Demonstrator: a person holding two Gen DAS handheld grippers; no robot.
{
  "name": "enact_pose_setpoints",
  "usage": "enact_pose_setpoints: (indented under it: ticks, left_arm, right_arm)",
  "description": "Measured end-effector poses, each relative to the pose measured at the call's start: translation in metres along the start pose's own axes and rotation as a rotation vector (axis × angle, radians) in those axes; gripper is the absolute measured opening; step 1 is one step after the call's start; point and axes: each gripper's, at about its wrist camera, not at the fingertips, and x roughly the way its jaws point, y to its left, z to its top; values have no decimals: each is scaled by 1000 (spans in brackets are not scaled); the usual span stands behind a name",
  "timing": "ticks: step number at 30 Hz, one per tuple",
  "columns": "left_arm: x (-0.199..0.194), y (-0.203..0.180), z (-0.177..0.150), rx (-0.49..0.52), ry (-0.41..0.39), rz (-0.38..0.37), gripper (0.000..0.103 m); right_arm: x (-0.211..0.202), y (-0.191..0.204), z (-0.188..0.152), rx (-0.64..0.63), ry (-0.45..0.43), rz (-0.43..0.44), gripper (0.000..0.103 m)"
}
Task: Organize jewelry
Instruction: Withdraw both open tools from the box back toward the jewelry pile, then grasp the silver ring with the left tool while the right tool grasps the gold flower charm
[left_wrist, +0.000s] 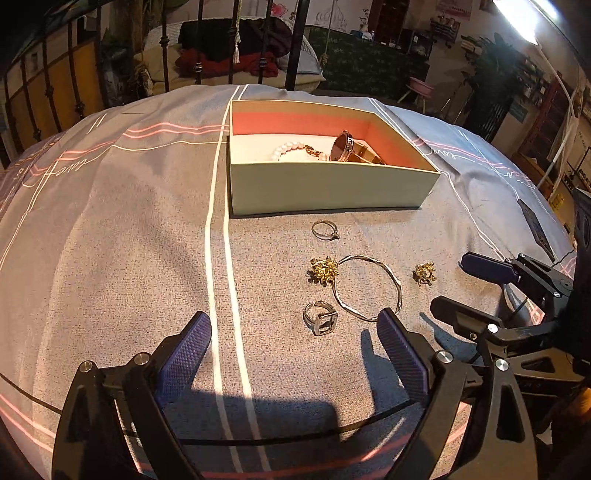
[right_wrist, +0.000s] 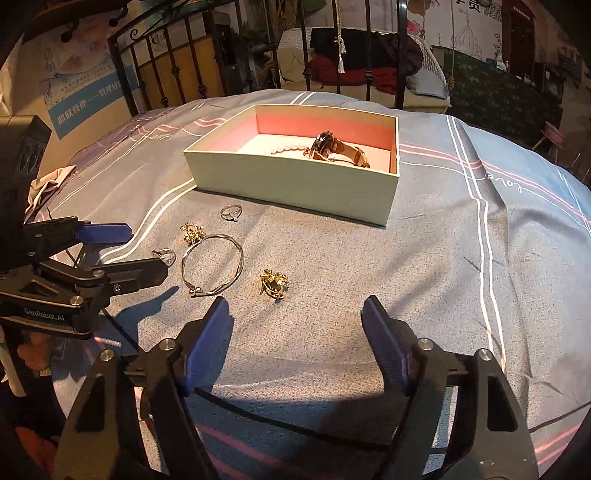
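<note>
An open box (left_wrist: 325, 188) (right_wrist: 295, 181) with a pink lining stands on the grey bedspread; inside lie a pearl bracelet (left_wrist: 291, 147) and a rose-gold watch (left_wrist: 347, 147) (right_wrist: 332, 149). In front of it lie a thin ring (left_wrist: 325, 229) (right_wrist: 231, 212), a gold flower earring (left_wrist: 324, 269) (right_wrist: 192, 232), a silver bangle (left_wrist: 369, 286) (right_wrist: 212, 266), a chunky silver ring (left_wrist: 320, 317) (right_wrist: 164, 255) and a second gold earring (left_wrist: 424, 273) (right_wrist: 274, 282). My left gripper (left_wrist: 293, 325) is open, just short of the chunky ring. My right gripper (right_wrist: 297, 314) is open, just short of the second earring.
A black metal bed rail (right_wrist: 369, 48) runs behind the box, with clothes and a pillow (right_wrist: 362, 70) beyond it. The bedspread (left_wrist: 129, 240) falls away at the left and right sides. Each gripper shows at the edge of the other's view.
</note>
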Motion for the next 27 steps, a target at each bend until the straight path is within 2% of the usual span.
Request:
enact_pose_setpoints:
  ticks: [5, 11, 18, 20, 22, 27]
  left_arm:
    - [8, -9, -4, 70, -9, 56, 87]
    - [9, -10, -5, 84, -22, 73, 83]
    - [7, -13, -6, 100, -37, 82, 61]
    - [7, -16, -7, 109, -45, 81, 53]
    - [6, -18, -7, 115, -55, 82, 38]
    - [5, -11, -6, 72, -70, 76, 20]
  right_arm:
    - [4, 0, -2, -17, 13, -28, 58]
    - [6, 1, 1, -31, 15, -35, 57]
    - [7, 4, 3, -39, 17, -43, 58]
    - [7, 4, 3, -39, 17, -43, 57]
    - [7, 5, 4, -40, 17, -44, 58]
    - [7, 5, 4, -44, 18, -42, 57]
